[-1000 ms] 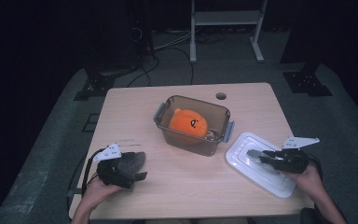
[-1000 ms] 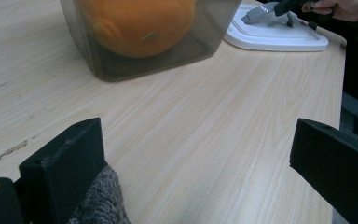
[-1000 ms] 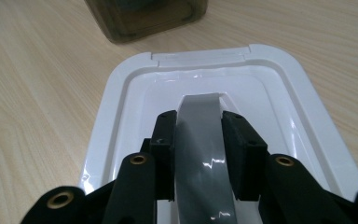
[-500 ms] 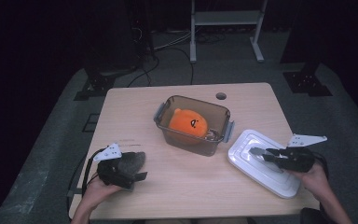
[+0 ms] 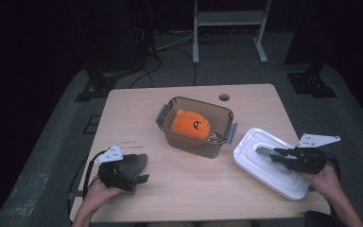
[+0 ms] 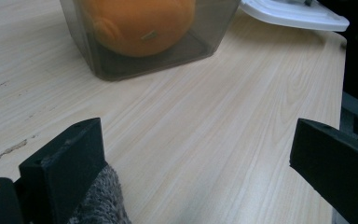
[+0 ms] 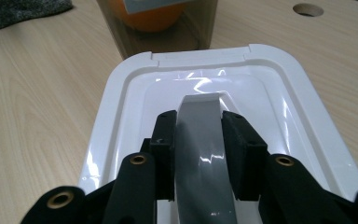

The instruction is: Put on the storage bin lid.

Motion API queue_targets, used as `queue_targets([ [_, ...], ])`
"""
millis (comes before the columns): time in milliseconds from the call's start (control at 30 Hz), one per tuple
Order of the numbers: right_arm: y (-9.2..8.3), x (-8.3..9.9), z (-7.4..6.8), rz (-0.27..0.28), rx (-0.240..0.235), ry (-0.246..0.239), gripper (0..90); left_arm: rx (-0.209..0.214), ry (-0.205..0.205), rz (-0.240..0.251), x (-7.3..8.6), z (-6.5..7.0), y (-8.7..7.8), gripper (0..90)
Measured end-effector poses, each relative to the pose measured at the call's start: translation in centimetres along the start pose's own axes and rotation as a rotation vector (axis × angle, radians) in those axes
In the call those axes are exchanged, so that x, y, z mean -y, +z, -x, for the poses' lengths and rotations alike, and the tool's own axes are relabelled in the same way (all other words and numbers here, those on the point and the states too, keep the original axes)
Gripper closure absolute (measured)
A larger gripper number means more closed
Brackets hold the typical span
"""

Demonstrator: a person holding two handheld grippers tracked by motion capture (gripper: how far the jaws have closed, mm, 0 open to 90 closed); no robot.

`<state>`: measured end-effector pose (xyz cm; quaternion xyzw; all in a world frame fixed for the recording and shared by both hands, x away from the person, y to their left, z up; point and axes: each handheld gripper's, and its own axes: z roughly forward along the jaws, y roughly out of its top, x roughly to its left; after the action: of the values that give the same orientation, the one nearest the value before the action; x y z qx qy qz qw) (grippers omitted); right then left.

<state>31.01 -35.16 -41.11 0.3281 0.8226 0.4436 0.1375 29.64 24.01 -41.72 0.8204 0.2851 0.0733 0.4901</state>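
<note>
A clear brown container (image 5: 166,113) stands mid-table with an orange plush toy (image 5: 190,125) inside. To its right lies a white lid (image 5: 272,172) with a grey handle (image 5: 263,151). My right gripper (image 5: 276,153) is shut on that handle; the right gripper view shows both jaws pressing the handle (image 7: 198,140) from either side, above the lid (image 7: 135,93). My left gripper (image 5: 139,175) rests near the front left of the table, open, with bare wood between its jaws (image 6: 193,140). A grey cloth (image 5: 134,163) lies under its left jaw.
The table has a round cable hole (image 5: 224,97) behind the container. From the left gripper view, the container (image 6: 121,60) and toy (image 6: 140,23) lie ahead, the lid (image 6: 293,11) farther off. The floor beyond holds cables and stand legs.
My right hand has risen a little and drifted right, taking the lid with it by its handle. The left hand and its gripper have kept still.
</note>
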Motion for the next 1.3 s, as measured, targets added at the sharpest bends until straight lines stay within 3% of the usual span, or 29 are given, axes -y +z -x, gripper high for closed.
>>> queue_targets([
  [733, -3.3, -2.3, -0.9, 0.034, -0.017, -0.033, 65.8, -0.001, -0.005, 0.0, 0.1, 0.0, 0.0, 2.5],
  [1033, -4.6, -4.5, -1.5, 0.071, -0.033, -0.053, 65.8, -0.002, -0.001, -0.005, 0.1, -0.1, -0.1, 2.5],
  [1300, -4.5, -6.6, -2.1, 0.08, -0.062, -0.084, 65.8, -0.001, -0.002, 0.001, 0.1, -0.2, -0.2, 2.5],
])
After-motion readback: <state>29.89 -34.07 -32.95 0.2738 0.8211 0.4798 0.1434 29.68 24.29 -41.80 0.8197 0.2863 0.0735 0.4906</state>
